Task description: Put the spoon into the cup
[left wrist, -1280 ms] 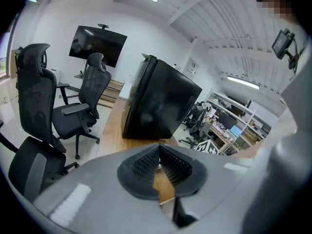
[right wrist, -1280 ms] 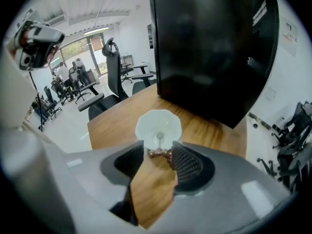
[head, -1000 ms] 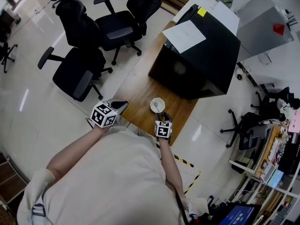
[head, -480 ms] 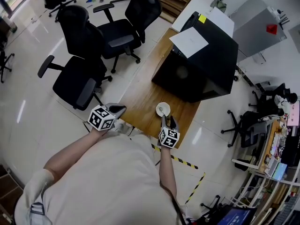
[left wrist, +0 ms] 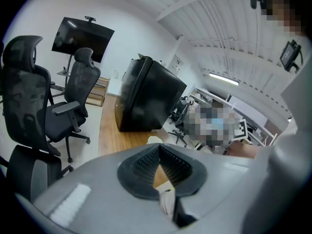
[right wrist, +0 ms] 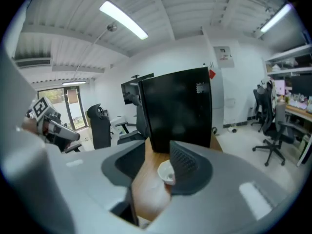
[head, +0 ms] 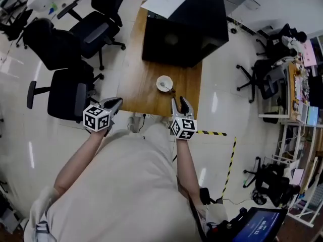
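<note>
A white cup (head: 164, 83) stands on the wooden table (head: 146, 59), and the spoon (head: 166, 86) lies inside it. My right gripper (head: 181, 104) hovers over the table's near edge, a short way short of the cup. Its jaws are closing with a wide gap and nothing between them. In the right gripper view the cup (right wrist: 165, 172) shows past my right gripper (right wrist: 157, 152). My left gripper (head: 114, 105) hangs off the table's near left corner, empty, its pads meeting at the tips. The left gripper view shows the cup (left wrist: 155, 140) beyond my left gripper (left wrist: 158, 149).
A big black box (head: 184, 24) with a white sheet (head: 162, 1) on top fills the table's far end. Black office chairs (head: 65, 92) stand left of the table. Yellow-black tape (head: 217, 133) marks the floor at right.
My right gripper has lifted and drawn back from the cup to the table's near edge. The left gripper shifted a little beside the table. The spoon stays in the cup.
</note>
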Demonstrator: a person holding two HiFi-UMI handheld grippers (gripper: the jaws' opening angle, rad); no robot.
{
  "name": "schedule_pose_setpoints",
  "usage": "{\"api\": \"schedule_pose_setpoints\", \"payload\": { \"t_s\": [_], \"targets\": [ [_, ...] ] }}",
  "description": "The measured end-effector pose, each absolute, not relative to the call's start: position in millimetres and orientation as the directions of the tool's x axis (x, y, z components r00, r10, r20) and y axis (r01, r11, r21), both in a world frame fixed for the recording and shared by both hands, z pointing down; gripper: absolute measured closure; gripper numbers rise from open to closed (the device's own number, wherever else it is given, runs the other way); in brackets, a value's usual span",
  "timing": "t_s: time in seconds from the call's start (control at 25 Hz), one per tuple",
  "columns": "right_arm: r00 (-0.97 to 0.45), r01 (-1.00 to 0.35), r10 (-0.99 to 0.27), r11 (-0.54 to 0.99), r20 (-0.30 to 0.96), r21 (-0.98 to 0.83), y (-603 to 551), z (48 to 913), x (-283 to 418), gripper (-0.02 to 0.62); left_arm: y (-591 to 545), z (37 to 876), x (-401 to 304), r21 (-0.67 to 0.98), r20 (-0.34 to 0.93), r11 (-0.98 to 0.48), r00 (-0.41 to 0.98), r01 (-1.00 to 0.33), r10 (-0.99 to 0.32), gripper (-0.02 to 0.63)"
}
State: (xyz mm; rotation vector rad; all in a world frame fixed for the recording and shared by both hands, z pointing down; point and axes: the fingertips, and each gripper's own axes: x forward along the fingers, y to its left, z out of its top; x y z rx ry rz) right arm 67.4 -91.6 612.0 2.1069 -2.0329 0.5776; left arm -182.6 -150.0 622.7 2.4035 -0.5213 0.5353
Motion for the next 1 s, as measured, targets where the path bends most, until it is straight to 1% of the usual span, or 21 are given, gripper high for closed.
{"api": "schedule_pose_setpoints", "payload": {
  "t_s": [0.16,0.32,0.48,0.6,0.72,1.0],
  "targets": [
    [-0.041,-0.967,-0.926,-0.058,0.375,-0.248,-65.0,606.5,85.1,0.44,-162.6,602.6,-158.2,0.475,0.448,-0.73,0.849,-0.492,-0.28,0.611],
    [-0.007,-0.968,-0.945,-0.076,0.326,-0.24,-40.7,592.6,102.3,0.469,-162.6,591.7,-146.3,0.435,0.434,-0.76,0.852,-0.483,-0.292,0.611],
    [-0.009,-0.969,-0.961,-0.061,0.276,-0.241,-30.1,574.7,115.7,0.476,-151.5,593.6,-145.2,0.415,0.449,-0.755,0.836,-0.508,-0.316,0.609],
    [-0.035,-0.973,-0.967,-0.024,0.251,-0.228,-9.1,559.8,124.3,0.483,-123.9,598.7,-136.2,0.412,0.457,-0.748,0.828,-0.521,-0.325,0.609],
    [-0.058,-0.973,-0.971,0.002,0.234,-0.233,21.5,553.4,139.4,0.5,-92.2,605.8,-114.4,0.412,0.458,-0.759,0.835,-0.504,-0.305,0.609],
    [-0.057,-0.968,-0.97,-0.005,0.238,-0.25,111.7,550.5,177.5,0.5,-17.7,602.6,-64.5,0.433,0.433,-0.771,0.858,-0.467,-0.276,0.609]
  ]
}}
